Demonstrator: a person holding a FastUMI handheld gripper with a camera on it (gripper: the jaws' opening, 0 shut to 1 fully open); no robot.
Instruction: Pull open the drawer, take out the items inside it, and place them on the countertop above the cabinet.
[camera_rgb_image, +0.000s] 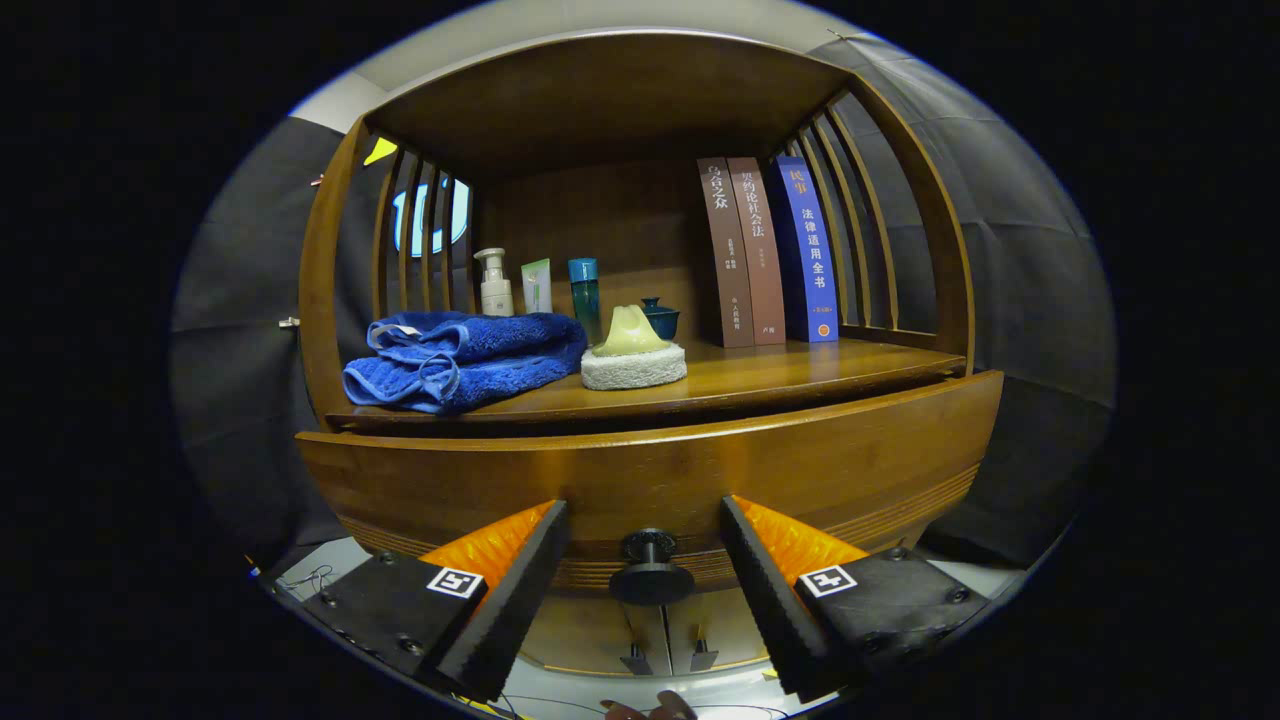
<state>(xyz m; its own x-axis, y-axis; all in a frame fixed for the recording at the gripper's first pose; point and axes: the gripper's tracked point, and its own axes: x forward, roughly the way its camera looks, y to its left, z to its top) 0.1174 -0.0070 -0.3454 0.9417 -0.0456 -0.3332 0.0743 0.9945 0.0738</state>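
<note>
- gripper (645, 560) wide open, holding nothing; both fingers apart, one on each side of the drawer knob (651, 572), not touching it
- knob dark, round, sits between the fingers, on the drawer (640, 480) front
- drawer front curved wood, seems pulled out a little from the cabinet: dark gap along its top edge; inside of drawer not visible
- tabletop (800, 375) above the drawer, wooden, under a slatted shelf frame
- on it at left: folded blue towel (460, 360)
- just beside towel: white sponge (633, 368) with a yellowish lump (630, 333) on top
- behind those, near back wall: white pump bottle (494, 284), pale green tube (537, 286), teal bottle (585, 295), small dark blue lidded cup (660, 318)
- at right, upright: three books (765, 255), two brown, one blue, touching each other
- fingertips of a person's hand (650, 710) just below the gripper
</note>
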